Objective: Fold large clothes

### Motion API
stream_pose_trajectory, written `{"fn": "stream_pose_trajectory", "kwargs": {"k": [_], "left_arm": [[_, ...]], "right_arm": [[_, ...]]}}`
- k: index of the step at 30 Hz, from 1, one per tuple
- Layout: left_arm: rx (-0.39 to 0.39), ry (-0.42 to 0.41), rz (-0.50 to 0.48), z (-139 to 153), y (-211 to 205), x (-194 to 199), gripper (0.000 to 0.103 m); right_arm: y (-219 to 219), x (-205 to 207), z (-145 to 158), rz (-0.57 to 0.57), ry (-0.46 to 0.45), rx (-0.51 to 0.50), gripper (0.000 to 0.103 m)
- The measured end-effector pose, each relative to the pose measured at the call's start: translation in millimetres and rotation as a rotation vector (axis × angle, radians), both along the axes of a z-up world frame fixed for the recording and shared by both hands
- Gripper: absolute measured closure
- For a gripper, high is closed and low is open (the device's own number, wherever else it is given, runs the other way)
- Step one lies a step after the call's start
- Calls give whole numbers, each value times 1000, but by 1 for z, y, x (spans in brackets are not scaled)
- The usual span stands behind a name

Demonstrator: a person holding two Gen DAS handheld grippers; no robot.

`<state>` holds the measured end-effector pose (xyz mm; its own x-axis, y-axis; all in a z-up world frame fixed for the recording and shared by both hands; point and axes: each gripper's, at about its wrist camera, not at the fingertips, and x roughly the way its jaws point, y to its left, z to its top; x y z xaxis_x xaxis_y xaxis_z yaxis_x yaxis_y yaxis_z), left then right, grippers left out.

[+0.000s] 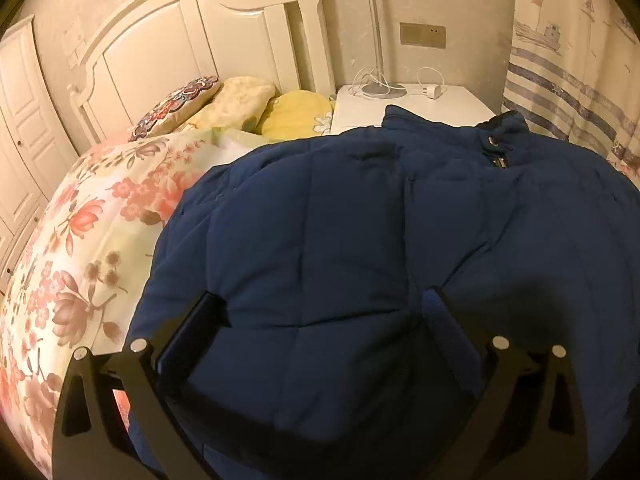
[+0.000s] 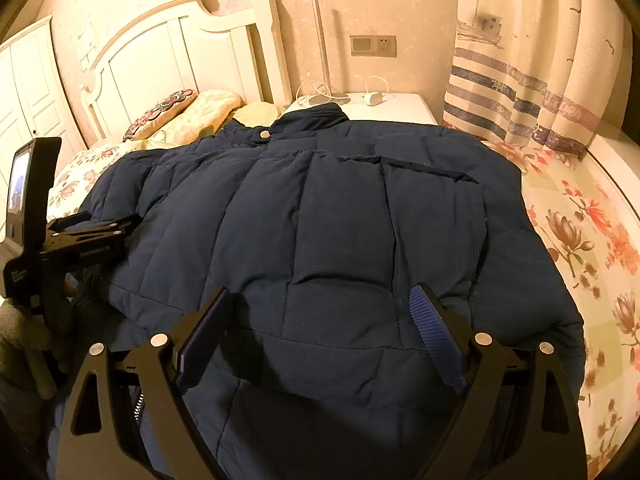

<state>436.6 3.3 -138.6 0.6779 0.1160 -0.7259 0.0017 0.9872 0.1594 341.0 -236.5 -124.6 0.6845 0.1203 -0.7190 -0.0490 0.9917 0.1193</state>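
A large navy quilted jacket (image 1: 360, 232) lies spread on the bed, collar and snap button (image 1: 493, 141) toward the headboard. It also fills the right wrist view (image 2: 320, 220). My left gripper (image 1: 320, 312) is open, its fingers apart just above the jacket's near hem on the left side. My right gripper (image 2: 320, 312) is open over the near hem on the right side, empty. The left gripper's body (image 2: 80, 240) shows at the jacket's left edge in the right wrist view.
The jacket lies on a floral bedspread (image 1: 80, 240). Pillows (image 1: 240, 104) rest against a white headboard (image 1: 180, 48). A white nightstand (image 1: 420, 108) with a lamp base and cables stands beyond the collar. A striped curtain (image 2: 540, 80) hangs on the right.
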Motion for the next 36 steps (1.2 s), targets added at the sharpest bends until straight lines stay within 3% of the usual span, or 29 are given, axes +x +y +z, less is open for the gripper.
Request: {"fn": "stream_pose_trajectory", "kwargs": {"k": [9,15,18,22,25,28,31,34,36], "left_arm": [[-33,-30,-6,1,8,-13,2],[-31,-30,-6,0,7,-13,2],[-31,-29,-6,0,7,-13,2],[-33,-30,-8,1,7,-13,2],[-37,-29,-9,0,6,-12,2],[-39,-27,-8,1,5,-13,2],[-37,-27,-8,1,6,-15,2],[-37,-28,-7,0,6,-15,2],[-39,-29,-9,0,6,-15,2]], "right_arm": [[1,-2,5,-31,-15,-29,16],[3,3,49,-68,-172,-21,16],[3,35,49,-84,-116,-71,16],[-2,78,11,-84,41,-100,16],[-3,82,1,-75,61,-90,16],[-4,78,11,-93,77,-82,16],[0,53,31,-70,-10,12,16],[16,47,27,-17,-9,-46,16],[25,55,6,11,54,-127,16]]}}
